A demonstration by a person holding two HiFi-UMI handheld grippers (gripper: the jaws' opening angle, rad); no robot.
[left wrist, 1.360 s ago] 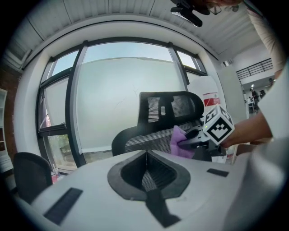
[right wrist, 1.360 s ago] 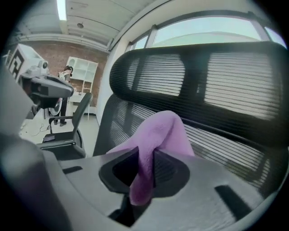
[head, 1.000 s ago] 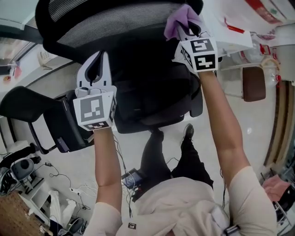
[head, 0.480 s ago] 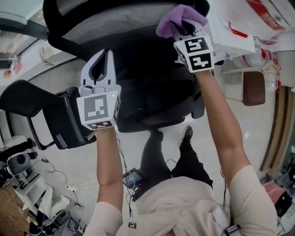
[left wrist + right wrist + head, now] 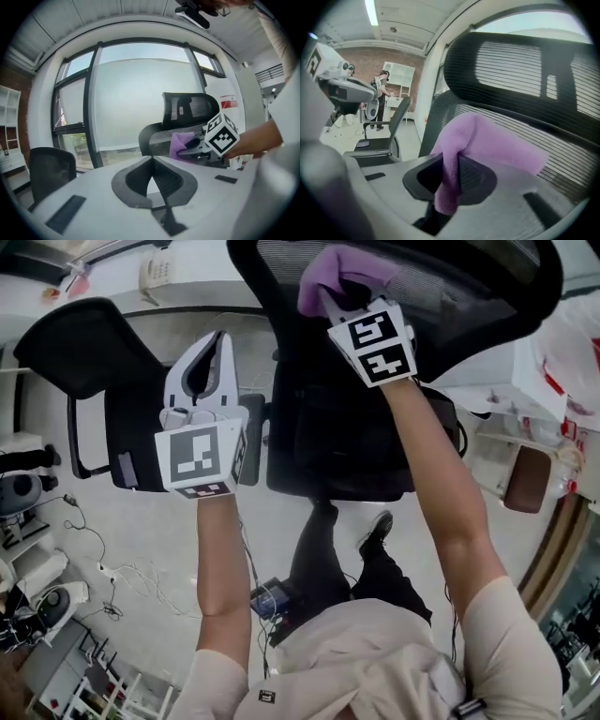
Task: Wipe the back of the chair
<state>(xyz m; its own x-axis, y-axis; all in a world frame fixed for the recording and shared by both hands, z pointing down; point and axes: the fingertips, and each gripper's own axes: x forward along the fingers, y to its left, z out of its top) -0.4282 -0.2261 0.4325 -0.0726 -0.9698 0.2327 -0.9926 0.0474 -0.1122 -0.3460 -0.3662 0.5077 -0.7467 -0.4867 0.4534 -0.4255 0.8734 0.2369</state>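
A black mesh chair back (image 5: pixel 469 296) fills the top of the head view, with the chair's seat (image 5: pixel 356 437) below it. My right gripper (image 5: pixel 333 298) is shut on a purple cloth (image 5: pixel 342 268) that lies against the mesh near the back's left edge. In the right gripper view the cloth (image 5: pixel 487 145) bulges from the shut jaws over the striped mesh (image 5: pixel 567 154), with the headrest (image 5: pixel 520 61) above. My left gripper (image 5: pixel 220 341) hovers to the chair's left, shut and holding nothing. The left gripper view shows the cloth (image 5: pixel 180 143) on the chair back (image 5: pixel 157 140).
A second black chair (image 5: pixel 80 343) stands at the left, close to my left gripper. Cables and equipment (image 5: pixel 28 493) lie on the floor at the left. A brown stool (image 5: pixel 528 479) and bags sit at the right. A person (image 5: pixel 383 93) stands far off by white shelves.
The mesh chair has shifted right in the head view. My right gripper has slid the cloth left along the chair back. The left gripper has stayed in place, shut.
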